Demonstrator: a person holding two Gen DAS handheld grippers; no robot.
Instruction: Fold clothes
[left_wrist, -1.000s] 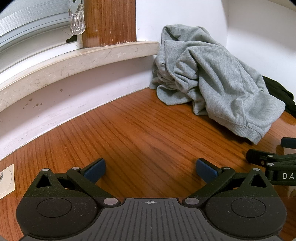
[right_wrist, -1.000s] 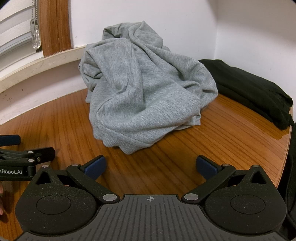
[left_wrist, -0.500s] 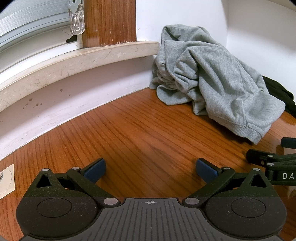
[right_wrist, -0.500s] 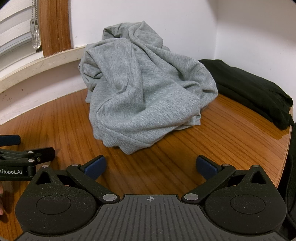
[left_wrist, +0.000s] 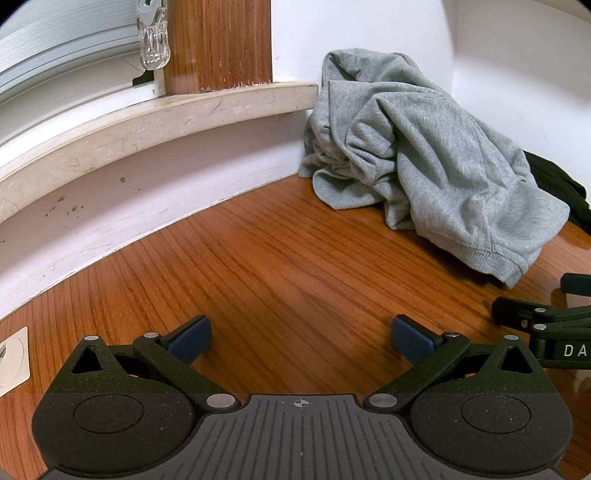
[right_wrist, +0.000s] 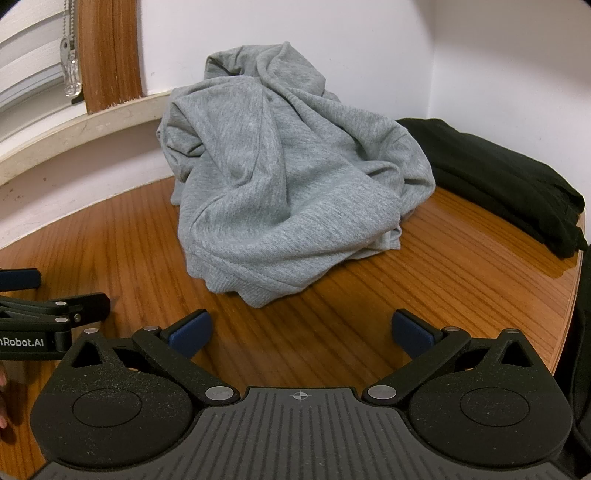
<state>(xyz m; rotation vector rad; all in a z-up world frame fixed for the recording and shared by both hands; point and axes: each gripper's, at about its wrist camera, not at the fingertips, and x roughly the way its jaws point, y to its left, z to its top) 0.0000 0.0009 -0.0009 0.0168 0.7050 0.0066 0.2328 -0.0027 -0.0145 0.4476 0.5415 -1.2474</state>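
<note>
A crumpled grey sweatshirt lies heaped on the wooden table, pushed against the back wall; the left wrist view shows the grey sweatshirt at upper right. My right gripper stands open just short of its ribbed hem, nothing between the blue pads. My left gripper is open too, over bare wood, left of the heap. Each gripper shows at the edge of the other's view: the right gripper and the left gripper.
A folded black garment lies at the back right by the wall corner. A stone window sill and a wooden frame post bound the table's left and back. The table edge drops off at right. A white socket plate sits far left.
</note>
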